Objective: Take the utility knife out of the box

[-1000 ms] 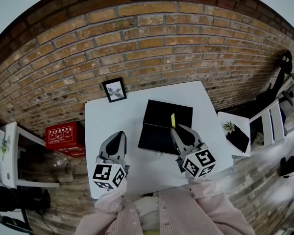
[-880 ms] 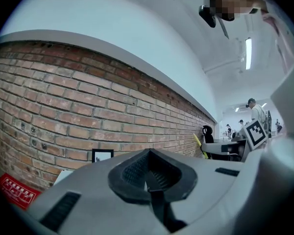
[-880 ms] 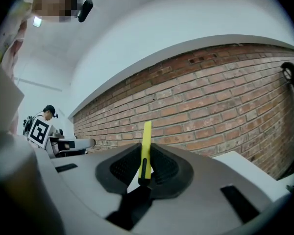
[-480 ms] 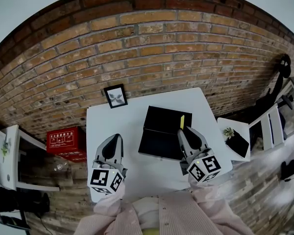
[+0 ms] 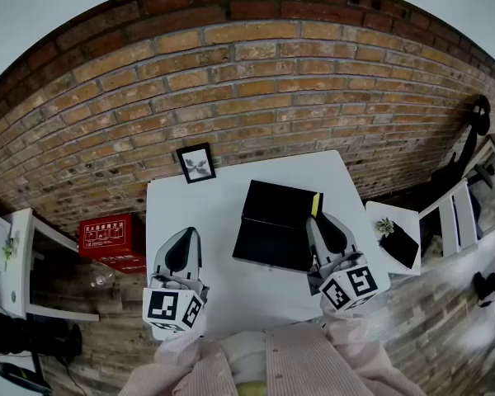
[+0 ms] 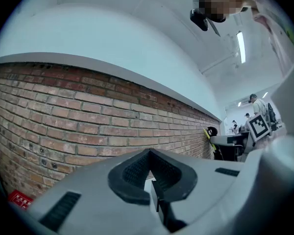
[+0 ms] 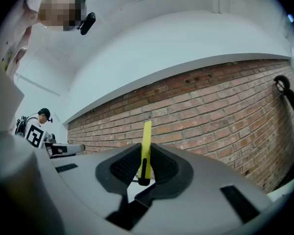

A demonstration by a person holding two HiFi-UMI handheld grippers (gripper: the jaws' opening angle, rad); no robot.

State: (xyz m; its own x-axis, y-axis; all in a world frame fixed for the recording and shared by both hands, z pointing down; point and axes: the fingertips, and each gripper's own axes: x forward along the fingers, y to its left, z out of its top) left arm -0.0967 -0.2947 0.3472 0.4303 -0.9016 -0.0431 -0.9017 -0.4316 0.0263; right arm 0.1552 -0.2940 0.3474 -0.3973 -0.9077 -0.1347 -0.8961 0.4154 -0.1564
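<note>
Right gripper (image 5: 322, 219) jaws narrow, clamped on yellow utility knife (image 7: 146, 146), knife lengthwise along the jaws, tip toward brick wall (image 5: 247, 97), over black box (image 5: 272, 221) far right corner, left gripper (image 6: 150, 181) jaws together, holding nothing.

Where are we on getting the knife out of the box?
Done: the black box lies open on the white table, and the yellow knife looks lifted out of it. In hand: the right gripper is shut on the knife, upright by the box's right edge. The left gripper is shut and empty. Left: probably just setting the knife down somewhere.
</note>
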